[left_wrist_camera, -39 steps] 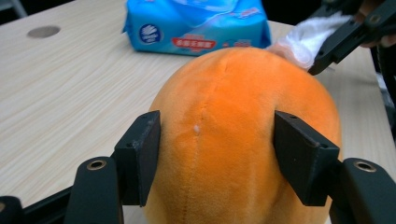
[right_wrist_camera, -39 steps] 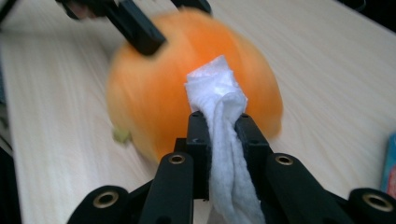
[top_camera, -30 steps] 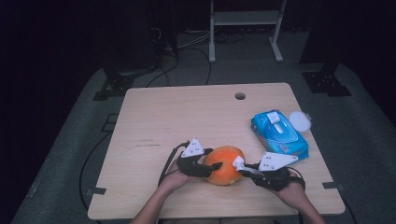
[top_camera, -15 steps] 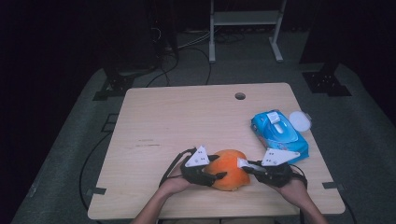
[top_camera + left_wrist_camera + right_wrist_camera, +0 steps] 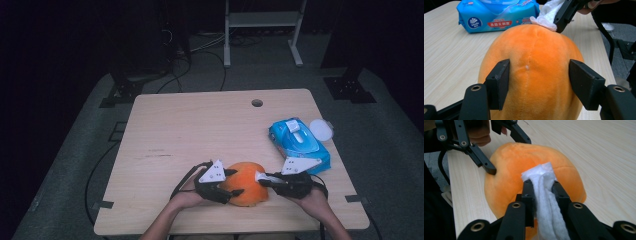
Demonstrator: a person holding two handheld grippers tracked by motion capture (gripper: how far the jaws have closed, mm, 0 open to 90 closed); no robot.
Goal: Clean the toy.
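Orange plush toy, white wipe, blue wipes pack, pale wooden table

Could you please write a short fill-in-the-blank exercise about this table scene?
1. The left hand-held gripper clamps the plush toy, whose colour is ____.
2. The right hand-held gripper holds a white ____ against the toy.
3. The wipes pack on the table is ____ in colour.

Missing words: orange; wipe; blue

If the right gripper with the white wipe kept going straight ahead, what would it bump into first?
Probably the orange plush toy. The right gripper is shut on the white wipe, whose bunched tip already looks pressed against the toy's top. Beyond the toy, the left gripper clamps its other side.
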